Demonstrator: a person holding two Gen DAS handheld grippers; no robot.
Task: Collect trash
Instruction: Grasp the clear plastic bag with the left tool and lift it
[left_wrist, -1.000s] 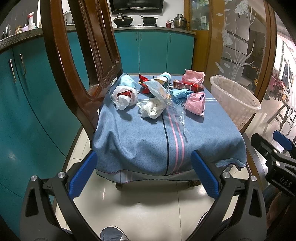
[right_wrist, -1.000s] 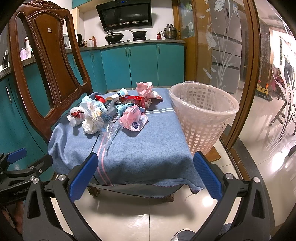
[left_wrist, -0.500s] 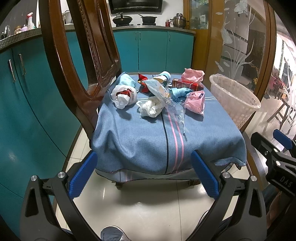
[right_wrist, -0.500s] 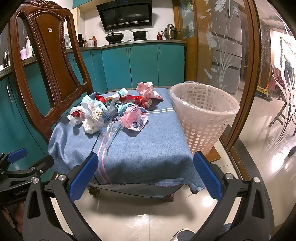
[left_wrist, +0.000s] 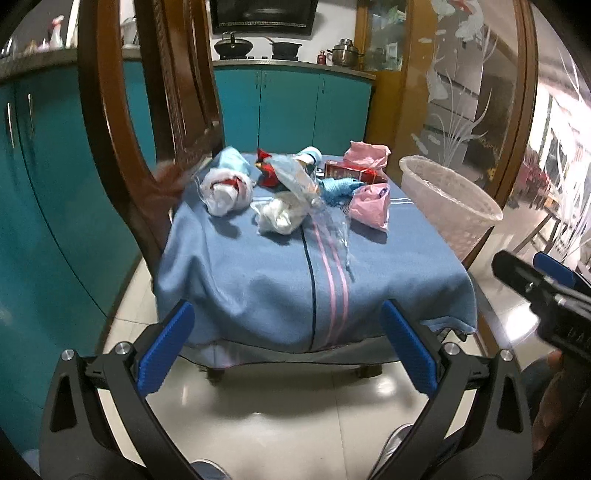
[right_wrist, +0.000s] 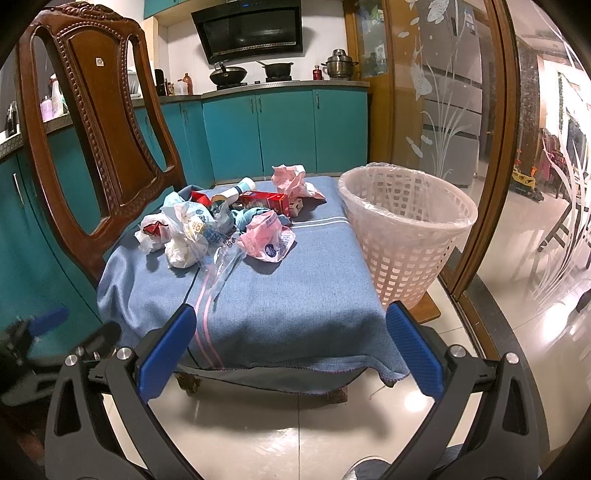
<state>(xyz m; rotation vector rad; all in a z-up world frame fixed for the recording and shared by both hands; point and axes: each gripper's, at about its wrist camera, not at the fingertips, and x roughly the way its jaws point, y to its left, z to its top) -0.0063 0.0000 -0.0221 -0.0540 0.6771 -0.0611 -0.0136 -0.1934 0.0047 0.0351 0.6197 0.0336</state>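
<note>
A pile of trash lies at the far part of a low table under a blue cloth (left_wrist: 258, 280) (right_wrist: 295, 295): a white bag with red inside (left_wrist: 225, 190) (right_wrist: 151, 232), a white wad (left_wrist: 279, 218) (right_wrist: 183, 251), clear plastic film (left_wrist: 325, 221) (right_wrist: 221, 262), a pink wrapper (left_wrist: 371, 205) (right_wrist: 267, 240), a red box (left_wrist: 351, 171) (right_wrist: 266, 201) and crumpled pink paper (left_wrist: 367, 153) (right_wrist: 290, 177). A white lined basket (left_wrist: 450, 206) (right_wrist: 404, 229) stands right of the table. My left gripper (left_wrist: 288, 347) and right gripper (right_wrist: 290, 347) are open and empty, short of the table's near edge.
A carved wooden chair (left_wrist: 122, 122) (right_wrist: 96, 122) stands at the table's left side. Teal cabinets (left_wrist: 306, 107) (right_wrist: 280, 129) run along the left and back. A frosted glass door in a wooden frame (right_wrist: 476, 147) stands right of the basket. The floor is glossy tile (right_wrist: 295, 435).
The left gripper has moved slightly, so the chair looks blurred and the table sits a little nearer. The right gripper's view is almost unchanged. Both stay open.
</note>
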